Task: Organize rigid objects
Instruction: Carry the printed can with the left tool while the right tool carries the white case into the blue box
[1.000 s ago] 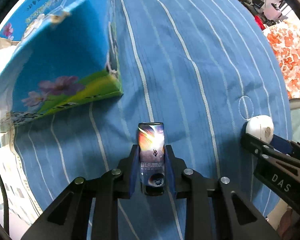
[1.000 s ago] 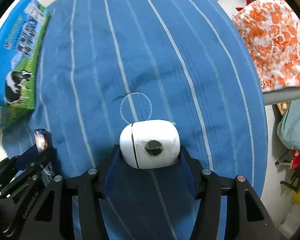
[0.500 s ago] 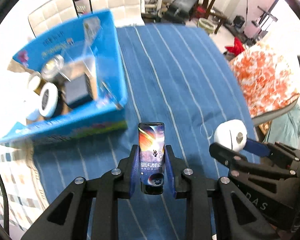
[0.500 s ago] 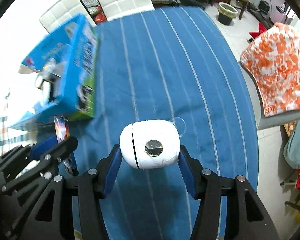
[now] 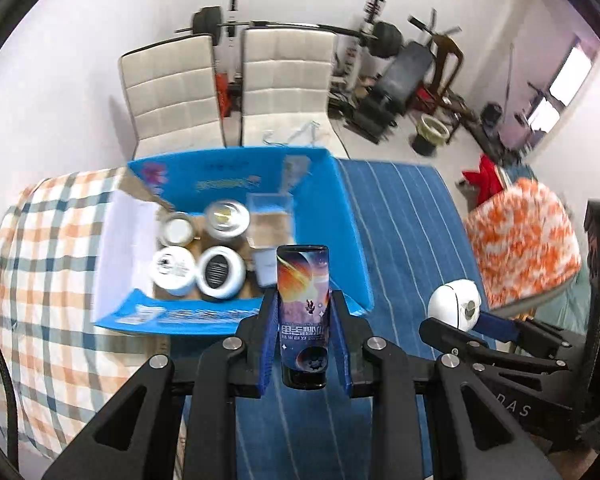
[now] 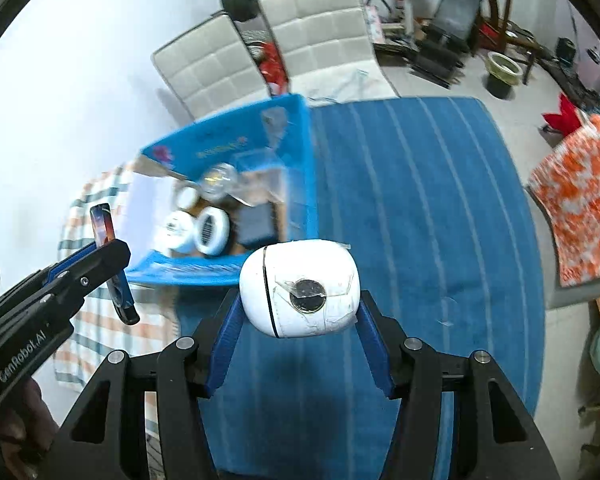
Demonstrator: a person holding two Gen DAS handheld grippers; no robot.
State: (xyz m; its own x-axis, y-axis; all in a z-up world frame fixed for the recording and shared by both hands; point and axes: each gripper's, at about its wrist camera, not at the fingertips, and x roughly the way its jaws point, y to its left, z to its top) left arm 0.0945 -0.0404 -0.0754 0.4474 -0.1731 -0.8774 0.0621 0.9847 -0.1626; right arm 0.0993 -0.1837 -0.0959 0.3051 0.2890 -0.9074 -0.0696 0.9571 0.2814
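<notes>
both jaws pinch cargo: my left gripper (image 5: 303, 334) a tube (image 5: 303, 304) (upright), my right gripper (image 6: 298, 320) a white case (image 6: 299, 287); blue box (image 5: 350, 240) lies ahead-left, nearer my left.

Bright, even indoor light; a glaring window (image 5: 568, 88) at 2 o'clock; heavy fisheye bending with a black vignette at the rims; motion blur softens the blue box (image 6: 300, 140) and background; the near white case (image 6: 300, 288) stays sharp; shadows faint.

From my left wrist camera, the held can (image 5: 303, 312) hides part of the blue box (image 5: 352, 240); the box's printing blurs, unreadable to me.
</notes>
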